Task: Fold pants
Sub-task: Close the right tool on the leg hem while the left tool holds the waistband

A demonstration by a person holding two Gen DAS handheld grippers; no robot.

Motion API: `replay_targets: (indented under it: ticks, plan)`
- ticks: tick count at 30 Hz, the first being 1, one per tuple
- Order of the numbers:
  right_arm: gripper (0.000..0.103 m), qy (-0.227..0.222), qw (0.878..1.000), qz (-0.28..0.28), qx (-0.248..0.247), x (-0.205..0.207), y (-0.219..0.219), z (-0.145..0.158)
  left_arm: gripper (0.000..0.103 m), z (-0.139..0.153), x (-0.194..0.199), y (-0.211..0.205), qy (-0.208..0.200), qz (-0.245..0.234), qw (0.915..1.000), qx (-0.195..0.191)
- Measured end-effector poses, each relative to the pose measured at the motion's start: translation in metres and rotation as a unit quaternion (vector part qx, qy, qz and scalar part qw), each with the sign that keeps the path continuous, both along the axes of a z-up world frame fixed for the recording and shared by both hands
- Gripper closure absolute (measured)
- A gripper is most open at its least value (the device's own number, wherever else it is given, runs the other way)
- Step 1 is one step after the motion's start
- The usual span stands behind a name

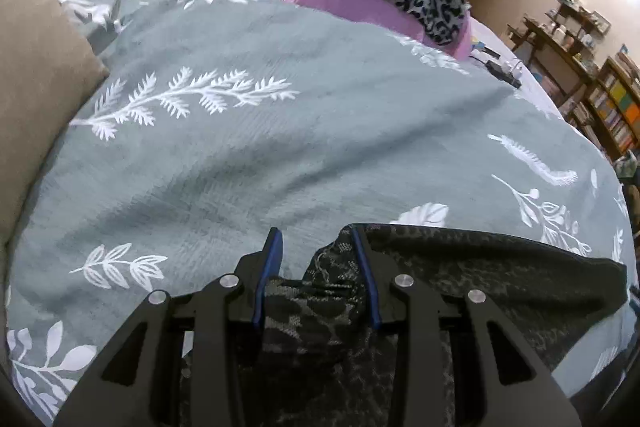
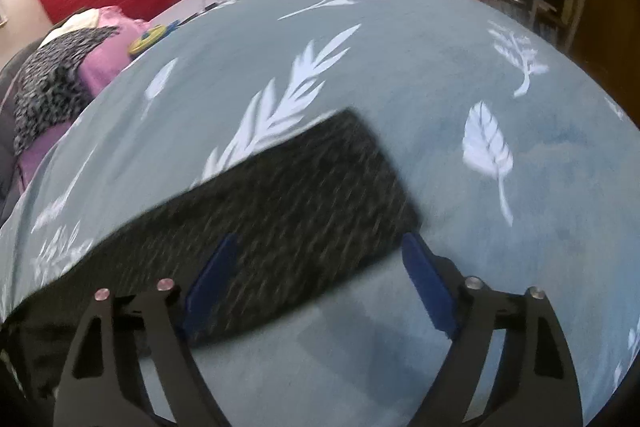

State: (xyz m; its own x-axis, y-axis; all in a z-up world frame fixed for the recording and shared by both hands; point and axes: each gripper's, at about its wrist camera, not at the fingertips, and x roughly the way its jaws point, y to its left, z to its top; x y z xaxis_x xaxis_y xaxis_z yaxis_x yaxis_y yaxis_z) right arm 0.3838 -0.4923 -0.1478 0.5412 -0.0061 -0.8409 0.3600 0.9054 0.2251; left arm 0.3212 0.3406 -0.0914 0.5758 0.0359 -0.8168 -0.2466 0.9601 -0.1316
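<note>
Pants (image 2: 288,203) run as a long dark band leftward from right gripper (image 2: 320,263), jaws wide, nothing gripped; left gripper (image 1: 318,247) pinches bunched end.

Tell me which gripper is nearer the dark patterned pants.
Left. The left gripper has bunched fabric of the pants between its fingers. The right gripper is open just above the pants' far end, not gripping.
</note>
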Motion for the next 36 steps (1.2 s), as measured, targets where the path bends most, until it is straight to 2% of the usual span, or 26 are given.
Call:
replay_targets:
  ticks: [4, 10, 16, 20, 22, 24, 30, 33, 36]
  plan:
    - [0.018, 0.002, 1.000, -0.014, -0.012, 0.029, -0.021, -0.001, 0.067, 0.013, -0.007, -0.006, -0.005, -0.008, 0.9999, 0.009]
    - [0.018, 0.020, 0.999, -0.009, -0.031, 0.061, -0.037, -0.016, 0.067, 0.018, -0.013, -0.010, -0.008, -0.004, 0.9999, 0.007]
    - [0.028, 0.029, 0.999, -0.001, -0.039, 0.077, -0.033, -0.031, 0.067, 0.022, -0.016, -0.015, -0.007, -0.001, 0.9999, 0.010]
    - [0.052, 0.030, 0.997, 0.023, -0.063, 0.086, -0.023, -0.032, 0.067, 0.022, -0.016, -0.016, -0.004, 0.001, 0.9999, 0.013]
    - [0.079, 0.033, 0.996, 0.029, -0.079, 0.088, -0.019, -0.030, 0.067, 0.022, -0.016, -0.016, -0.004, 0.003, 0.9999, 0.012]
    - [0.090, 0.031, 0.995, 0.031, -0.086, 0.086, -0.018, -0.025, 0.067, 0.022, -0.016, -0.016, -0.005, 0.005, 0.9999, 0.011]
    - [0.092, -0.002, 0.995, 0.020, -0.102, 0.067, -0.020, 0.000, 0.068, 0.028, -0.026, -0.015, -0.016, 0.008, 0.9998, 0.007]
    - [0.098, -0.015, 0.993, 0.000, -0.114, 0.050, -0.027, 0.011, 0.068, 0.033, -0.038, -0.013, -0.026, 0.009, 0.9996, 0.002]
    - [0.098, -0.020, 0.992, -0.027, -0.119, 0.029, -0.041, 0.017, 0.068, 0.036, -0.053, -0.012, -0.033, 0.011, 0.9994, -0.005]
